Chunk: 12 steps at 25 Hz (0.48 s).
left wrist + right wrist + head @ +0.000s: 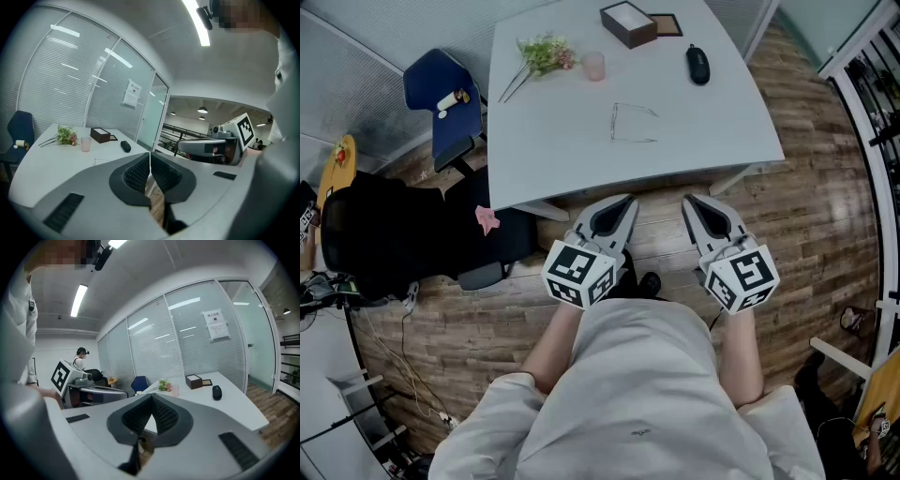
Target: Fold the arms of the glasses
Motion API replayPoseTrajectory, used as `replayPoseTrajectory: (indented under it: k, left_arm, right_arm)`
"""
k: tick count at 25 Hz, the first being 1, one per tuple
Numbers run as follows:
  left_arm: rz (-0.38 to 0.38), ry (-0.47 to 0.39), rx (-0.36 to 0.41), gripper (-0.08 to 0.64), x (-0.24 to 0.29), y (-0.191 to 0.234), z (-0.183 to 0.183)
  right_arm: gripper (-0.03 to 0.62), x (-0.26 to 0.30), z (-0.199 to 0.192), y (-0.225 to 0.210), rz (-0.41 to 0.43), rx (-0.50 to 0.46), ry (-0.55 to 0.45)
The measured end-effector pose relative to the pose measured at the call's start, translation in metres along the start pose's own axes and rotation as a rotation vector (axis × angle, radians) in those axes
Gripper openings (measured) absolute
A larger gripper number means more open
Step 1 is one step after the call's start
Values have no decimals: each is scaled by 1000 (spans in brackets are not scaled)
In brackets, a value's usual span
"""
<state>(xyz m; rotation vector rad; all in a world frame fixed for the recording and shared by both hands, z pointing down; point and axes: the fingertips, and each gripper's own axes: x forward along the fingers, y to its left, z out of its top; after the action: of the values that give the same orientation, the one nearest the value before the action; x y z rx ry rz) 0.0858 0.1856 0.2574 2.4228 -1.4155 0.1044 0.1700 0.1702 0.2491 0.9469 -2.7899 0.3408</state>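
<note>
Your left gripper (625, 201) and right gripper (691, 201) both have their jaws pressed together on nothing, poised just short of the table's (553, 159) near edge; the glasses (630, 124) lie on the table well past that edge, arms unfolded. Their front seems to run away from the edge, arms pointing right (thin wire, hard to read); they sit more in line with your left gripper, probably the nearer one.

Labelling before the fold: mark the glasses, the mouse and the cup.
glasses (614, 122), head view, on the front frame.
mouse (698, 64), head view, on the middle of its back.
cup (594, 66), head view, on its open top.
</note>
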Motion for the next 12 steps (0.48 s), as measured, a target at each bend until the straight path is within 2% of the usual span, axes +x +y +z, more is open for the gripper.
replayPoseTrajectory:
  k: [12]
  left_arm:
    - [-14, -10, 0, 23, -10, -9, 0]
  right_arm:
    - [5, -8, -3, 13, -11, -31, 13]
